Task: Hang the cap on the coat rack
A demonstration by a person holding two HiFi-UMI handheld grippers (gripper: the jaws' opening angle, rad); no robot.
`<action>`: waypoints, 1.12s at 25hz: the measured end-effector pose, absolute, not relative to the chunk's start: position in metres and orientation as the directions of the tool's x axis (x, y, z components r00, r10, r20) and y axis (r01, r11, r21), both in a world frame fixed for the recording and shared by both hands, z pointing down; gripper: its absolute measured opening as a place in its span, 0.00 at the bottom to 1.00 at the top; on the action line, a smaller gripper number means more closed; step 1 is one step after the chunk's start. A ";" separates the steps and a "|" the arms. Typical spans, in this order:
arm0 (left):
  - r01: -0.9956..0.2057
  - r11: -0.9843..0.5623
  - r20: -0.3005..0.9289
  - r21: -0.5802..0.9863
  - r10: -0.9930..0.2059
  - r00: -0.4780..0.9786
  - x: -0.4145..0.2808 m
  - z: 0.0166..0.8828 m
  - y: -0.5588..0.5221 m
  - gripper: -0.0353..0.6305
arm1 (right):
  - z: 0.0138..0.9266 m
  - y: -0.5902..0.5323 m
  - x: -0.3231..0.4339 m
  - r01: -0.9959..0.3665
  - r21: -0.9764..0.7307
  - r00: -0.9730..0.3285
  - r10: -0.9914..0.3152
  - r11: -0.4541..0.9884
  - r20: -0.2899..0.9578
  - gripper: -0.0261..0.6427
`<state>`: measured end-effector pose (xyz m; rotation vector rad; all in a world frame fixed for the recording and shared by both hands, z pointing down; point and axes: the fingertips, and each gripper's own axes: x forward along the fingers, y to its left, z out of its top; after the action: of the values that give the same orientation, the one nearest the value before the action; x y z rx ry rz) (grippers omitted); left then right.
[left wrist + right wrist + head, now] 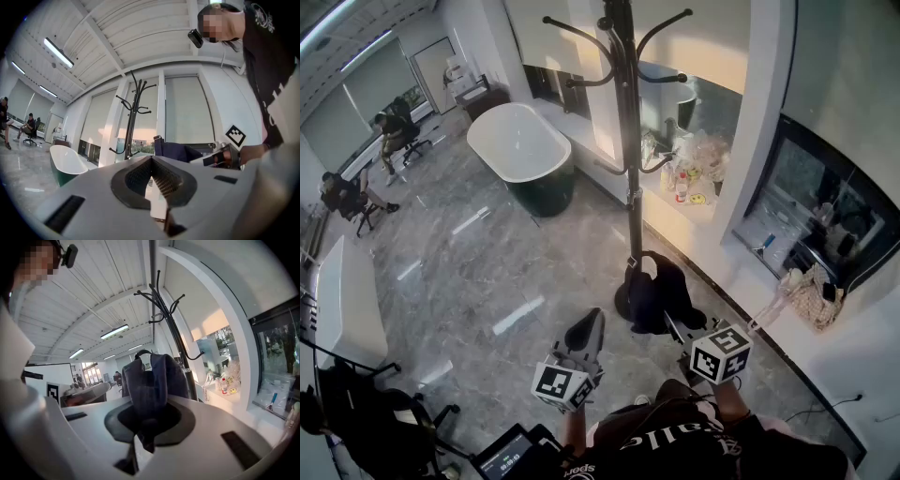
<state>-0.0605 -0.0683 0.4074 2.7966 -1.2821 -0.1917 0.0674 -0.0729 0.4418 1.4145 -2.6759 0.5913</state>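
Observation:
The black coat rack (623,141) stands straight ahead on the grey floor, its curved hooks at the top. My right gripper (673,326) is shut on a dark navy cap (661,291), which hangs low beside the rack's base. In the right gripper view the cap (152,385) rises out of the closed jaws, with the rack (173,333) just behind it. My left gripper (586,333) is to the left of the cap, shut and holding nothing; its pads (161,180) meet at the tips. The left gripper view also shows the cap (176,152) and the rack (133,117).
A white and dark green bathtub (525,150) stands behind the rack to the left. A lit ledge with bottles (689,178) runs along the wall to the right. A woven bag (814,292) lies on the right ledge. People sit on chairs (394,131) far left. A white table (342,300) is at the left edge.

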 end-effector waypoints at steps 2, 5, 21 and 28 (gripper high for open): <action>-0.755 -0.647 -0.085 0.110 -0.763 0.641 -0.064 0.407 -0.074 0.04 | 0.442 -0.078 0.065 -0.806 -0.307 -0.578 -0.785 0.506 0.225 0.11; -0.756 -0.645 -0.091 0.112 -0.765 0.638 -0.068 0.413 -0.084 0.04 | 0.442 -0.088 0.064 -0.809 -0.301 -0.575 -0.788 0.505 0.222 0.11; -0.800 -0.586 -0.062 0.127 -0.810 0.584 -0.054 0.421 -0.178 0.04 | 0.463 -0.206 0.081 -0.802 -0.280 -0.590 -0.770 0.527 0.241 0.11; -0.819 -0.562 -0.043 0.116 -0.827 0.561 -0.036 0.420 -0.216 0.04 | 0.483 -0.254 0.084 -0.782 -0.251 -0.623 -0.727 0.570 0.289 0.11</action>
<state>-0.0364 -0.2159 0.4204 2.7020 -1.4274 -0.1411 0.0836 -0.2543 0.4826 1.2810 -2.6452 0.5372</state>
